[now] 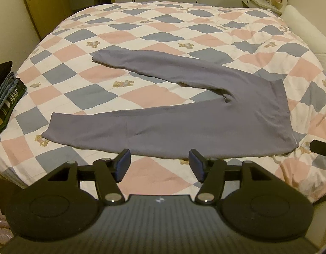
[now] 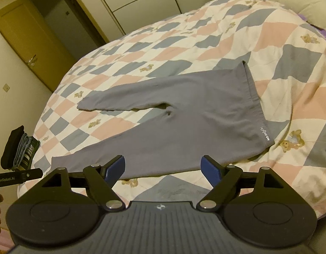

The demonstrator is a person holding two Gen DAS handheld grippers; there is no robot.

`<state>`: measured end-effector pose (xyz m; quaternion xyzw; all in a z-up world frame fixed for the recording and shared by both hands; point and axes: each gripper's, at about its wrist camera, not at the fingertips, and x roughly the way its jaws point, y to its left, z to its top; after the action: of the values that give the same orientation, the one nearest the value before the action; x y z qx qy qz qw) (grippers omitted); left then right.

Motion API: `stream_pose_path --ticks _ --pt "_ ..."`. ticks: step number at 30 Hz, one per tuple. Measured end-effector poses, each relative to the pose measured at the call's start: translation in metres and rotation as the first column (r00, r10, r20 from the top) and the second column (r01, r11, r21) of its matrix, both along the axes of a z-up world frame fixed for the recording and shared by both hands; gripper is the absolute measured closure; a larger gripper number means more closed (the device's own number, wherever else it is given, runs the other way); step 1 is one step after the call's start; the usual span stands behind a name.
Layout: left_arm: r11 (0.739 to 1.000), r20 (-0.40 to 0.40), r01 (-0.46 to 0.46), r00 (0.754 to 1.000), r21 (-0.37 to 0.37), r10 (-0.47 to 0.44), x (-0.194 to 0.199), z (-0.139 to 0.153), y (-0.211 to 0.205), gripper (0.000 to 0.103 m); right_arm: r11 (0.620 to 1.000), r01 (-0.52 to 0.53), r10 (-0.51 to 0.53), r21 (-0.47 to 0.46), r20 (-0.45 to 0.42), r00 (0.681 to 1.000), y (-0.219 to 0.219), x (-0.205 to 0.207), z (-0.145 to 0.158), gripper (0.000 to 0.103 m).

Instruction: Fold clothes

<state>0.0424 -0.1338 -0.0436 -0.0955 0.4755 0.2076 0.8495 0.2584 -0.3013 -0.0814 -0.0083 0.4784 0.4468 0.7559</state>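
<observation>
Grey leggings (image 1: 184, 110) lie spread flat on the quilt (image 1: 141, 31), legs splayed in a V toward the left, waistband (image 2: 256, 105) to the right, near hem close to the bed's front edge.

Left gripper (image 1: 159, 165): jaws wide apart, nothing between them, hovering just short of the near leg. Right gripper (image 2: 163, 168): likewise spread and empty, over the near leg's lower edge.

Handling, judged: thin stretch knit, light, limp; it will drape and sag from any pinch and may drag or stretch on the quilt rather than slide. Best holds look like the waistband corner and a leg hem, where the fabric is doubled.

Room: open quilt beyond and right of the garment. At the left edge, a stack of clothes (image 1: 6, 97) sits well apart.
</observation>
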Motion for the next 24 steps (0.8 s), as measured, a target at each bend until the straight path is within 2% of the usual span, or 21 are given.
stream_pose_path --ticks 24 --pt "1.0 0.028 0.011 1.0 0.002 -0.011 -0.007 0.015 0.0 0.043 1.0 -0.013 0.014 -0.017 0.054 0.998 0.007 -0.001 0.016 0.019"
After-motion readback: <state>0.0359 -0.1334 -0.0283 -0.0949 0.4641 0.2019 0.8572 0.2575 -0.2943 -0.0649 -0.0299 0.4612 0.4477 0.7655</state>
